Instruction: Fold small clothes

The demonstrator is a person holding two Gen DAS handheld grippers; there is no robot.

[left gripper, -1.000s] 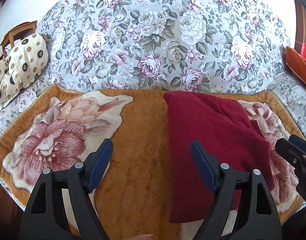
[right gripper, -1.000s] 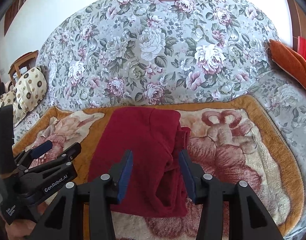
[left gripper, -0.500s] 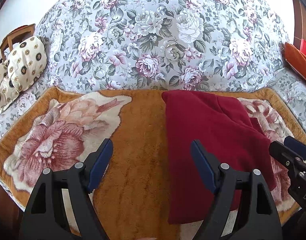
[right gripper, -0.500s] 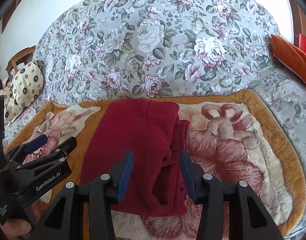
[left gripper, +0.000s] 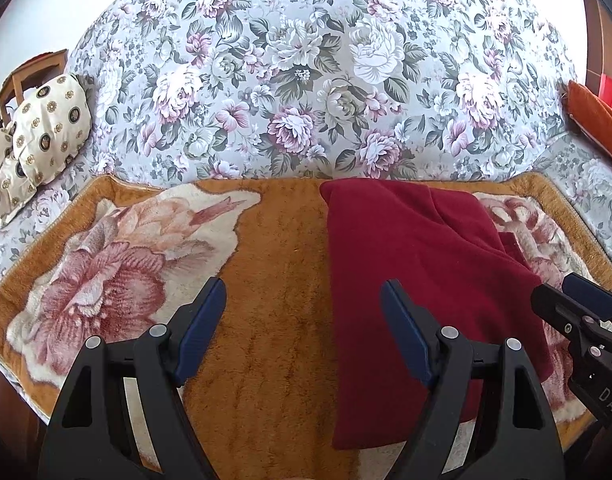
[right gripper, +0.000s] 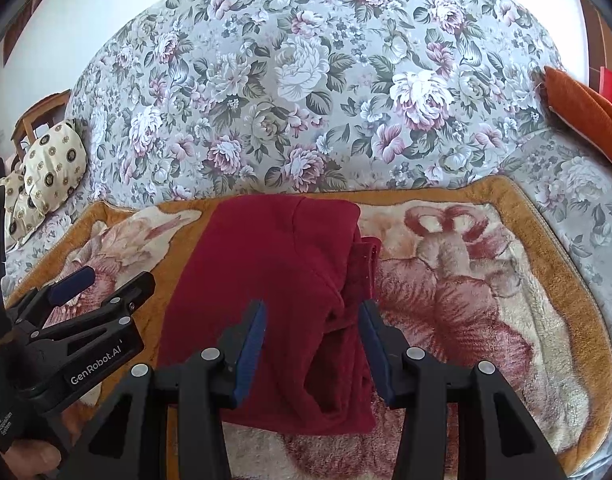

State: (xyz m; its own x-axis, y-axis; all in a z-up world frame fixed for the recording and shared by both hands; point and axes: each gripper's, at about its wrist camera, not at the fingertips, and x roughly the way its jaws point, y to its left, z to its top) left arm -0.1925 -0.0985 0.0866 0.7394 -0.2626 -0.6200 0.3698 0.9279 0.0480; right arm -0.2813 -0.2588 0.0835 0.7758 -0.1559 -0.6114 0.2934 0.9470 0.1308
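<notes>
A dark red garment (left gripper: 418, 264) lies folded into a long strip on an orange floral blanket (left gripper: 278, 320), with a thicker bunched layer along its right edge (right gripper: 358, 280). My left gripper (left gripper: 302, 292) hovers open over the blanket; its right finger is above the garment's left edge and nothing is between the jaws. My right gripper (right gripper: 312, 312) hangs open above the garment's near right part, over the bunched fold, not pinching it. Each gripper shows in the other's view: the right gripper (left gripper: 558, 290) at the far right, the left gripper (right gripper: 116, 278) at the far left.
The blanket (right gripper: 466, 300) covers the seat of a sofa with a grey floral backrest (left gripper: 306, 80). Cream patterned pillows (left gripper: 46, 120) lie at the left end, an orange cushion (left gripper: 594, 116) at the right. A person's hand (right gripper: 30, 456) holds the left gripper.
The right gripper has edged slightly toward the garment's middle. Both pairs of jaws stand as wide as before, and the garment lies as it did.
</notes>
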